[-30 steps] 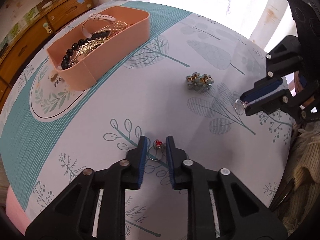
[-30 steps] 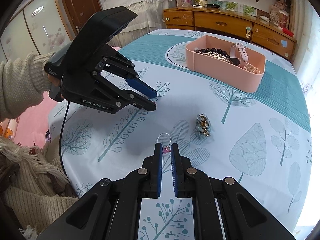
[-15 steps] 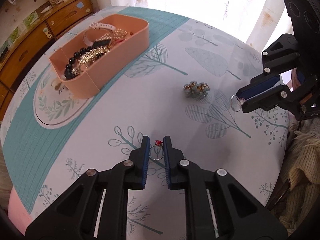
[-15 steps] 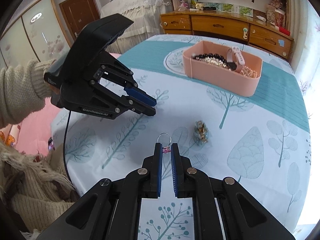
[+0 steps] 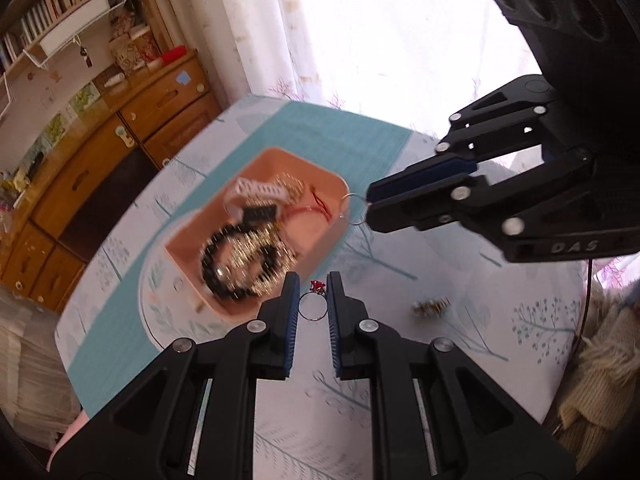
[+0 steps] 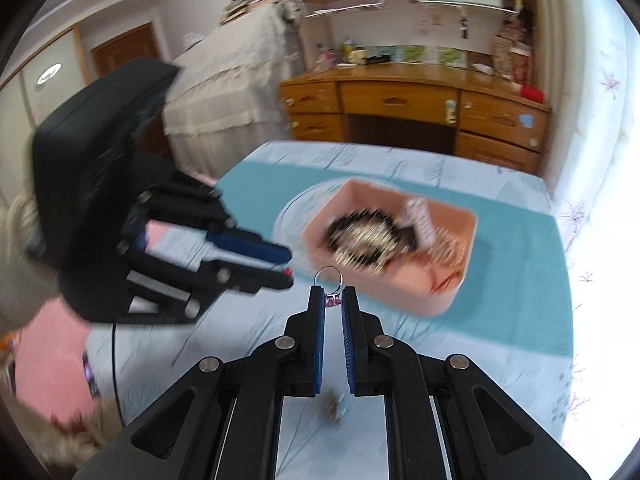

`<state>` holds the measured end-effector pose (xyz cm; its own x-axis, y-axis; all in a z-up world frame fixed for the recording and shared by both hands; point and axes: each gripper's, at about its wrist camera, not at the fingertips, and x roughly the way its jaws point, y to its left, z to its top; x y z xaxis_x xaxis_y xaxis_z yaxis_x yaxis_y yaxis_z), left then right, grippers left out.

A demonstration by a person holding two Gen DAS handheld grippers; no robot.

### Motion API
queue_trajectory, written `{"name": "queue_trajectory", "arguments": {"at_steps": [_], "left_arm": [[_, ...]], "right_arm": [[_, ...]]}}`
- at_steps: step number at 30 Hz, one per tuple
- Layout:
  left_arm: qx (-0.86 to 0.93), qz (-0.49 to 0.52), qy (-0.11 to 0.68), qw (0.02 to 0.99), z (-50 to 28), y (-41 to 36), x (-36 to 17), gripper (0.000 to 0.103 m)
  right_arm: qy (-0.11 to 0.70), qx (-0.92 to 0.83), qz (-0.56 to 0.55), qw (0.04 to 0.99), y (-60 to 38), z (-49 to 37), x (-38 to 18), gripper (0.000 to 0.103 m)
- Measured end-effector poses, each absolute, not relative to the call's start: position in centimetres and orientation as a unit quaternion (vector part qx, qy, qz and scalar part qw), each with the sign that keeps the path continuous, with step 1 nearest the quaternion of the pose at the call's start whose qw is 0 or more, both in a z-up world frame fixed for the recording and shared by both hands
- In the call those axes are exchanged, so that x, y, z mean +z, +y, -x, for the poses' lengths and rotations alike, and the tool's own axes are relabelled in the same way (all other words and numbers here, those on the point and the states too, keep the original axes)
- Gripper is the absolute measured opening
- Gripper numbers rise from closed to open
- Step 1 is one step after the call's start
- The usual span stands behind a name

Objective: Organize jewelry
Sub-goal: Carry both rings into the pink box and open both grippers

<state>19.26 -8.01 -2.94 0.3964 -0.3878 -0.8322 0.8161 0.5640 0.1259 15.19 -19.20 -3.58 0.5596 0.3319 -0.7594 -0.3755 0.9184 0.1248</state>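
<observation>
My left gripper (image 5: 313, 300) is shut on a silver ring with a red stone (image 5: 314, 306), held in the air near the front edge of the pink jewelry tray (image 5: 336, 236). My right gripper (image 6: 333, 300) is shut on a silver ring with a pink stone (image 6: 330, 285), held just short of the tray (image 6: 436, 300). In the left wrist view the right gripper (image 5: 370, 208) holds its ring (image 5: 352, 209) over the tray's right rim. The tray holds a black bead bracelet (image 5: 224, 264), gold chains and a pink watch (image 5: 256, 190).
A flower-shaped brooch (image 5: 432, 306) lies on the tree-print tablecloth (image 5: 460, 356) to the right of the tray. A wooden dresser (image 6: 404, 108) and shelves stand beyond the table. Curtains (image 5: 360, 32) hang at the far side. Both views are motion-blurred.
Both grippers have risen from the tablecloth with their rings and moved toward the pink tray. The brooch has stayed on the cloth.
</observation>
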Motion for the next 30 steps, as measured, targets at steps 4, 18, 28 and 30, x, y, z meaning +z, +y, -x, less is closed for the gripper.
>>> {"name": "queue_trajectory", "arguments": {"at_steps": [4,18,28,30], "left_arm": [[-0.359,-0.257,0.393,0.806,-22.2,-9.1,-1.9,0.011],[-0.300,-0.175,0.450,0.822,-28.5,-10.5,-3.8,0.011],[-0.283,-0.124,0.485,0.818,-27.7,-7.9,-4.5,0.013],[-0.277,-0.110,0.487,0.821,-27.5,-7.3,-4.1,0.013]], "right_arm": [[0.435,0.170,0.002,0.884,-20.1,-19.1,-3.2,0.009],[0.485,0.108,-0.076,0.865,-24.2,-25.7,-6.9,0.022],[0.487,0.097,-0.082,0.864,-25.7,-22.3,-7.4,0.022],[0.489,0.094,-0.081,0.863,-25.7,-21.4,-7.6,0.022]]}}
